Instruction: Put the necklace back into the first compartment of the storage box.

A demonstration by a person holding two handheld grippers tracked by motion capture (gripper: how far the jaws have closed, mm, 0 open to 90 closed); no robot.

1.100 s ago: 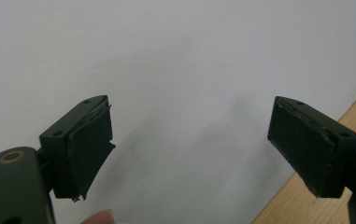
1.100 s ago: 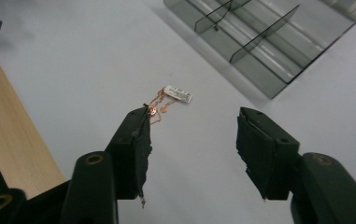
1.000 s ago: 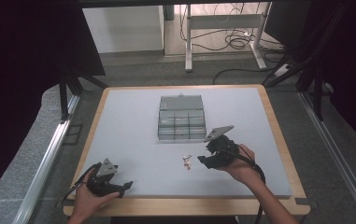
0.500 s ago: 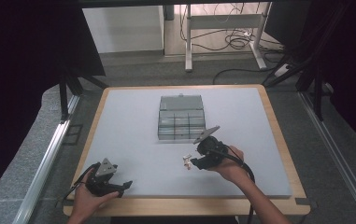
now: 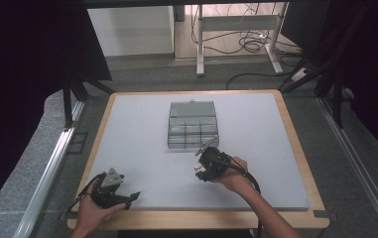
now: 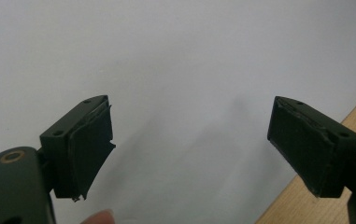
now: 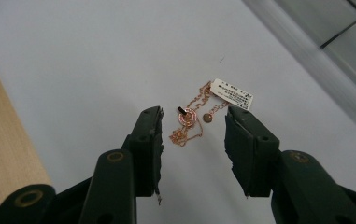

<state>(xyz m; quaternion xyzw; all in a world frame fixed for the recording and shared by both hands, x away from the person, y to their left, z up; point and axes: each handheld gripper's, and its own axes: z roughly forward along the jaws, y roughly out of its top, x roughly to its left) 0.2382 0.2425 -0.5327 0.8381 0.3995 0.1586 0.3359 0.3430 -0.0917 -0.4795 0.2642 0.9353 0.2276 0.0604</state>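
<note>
High view: grey mat (image 5: 142, 144) on wood-edged table (image 5: 295, 144), dark surroundings

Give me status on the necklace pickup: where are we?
Early. Nothing looks done: the rose-gold necklace with its white tag still lies on the white table, not lifted. In hand: the right gripper straddles it, jaws have just been closing but not touching. Left gripper is open over bare table. Left, probably: grasp, then carry to the clear compartment box.

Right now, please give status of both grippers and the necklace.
Right gripper open, jaws closing around necklace, not gripping. Left gripper open, idle. Nothing in the way.
</note>
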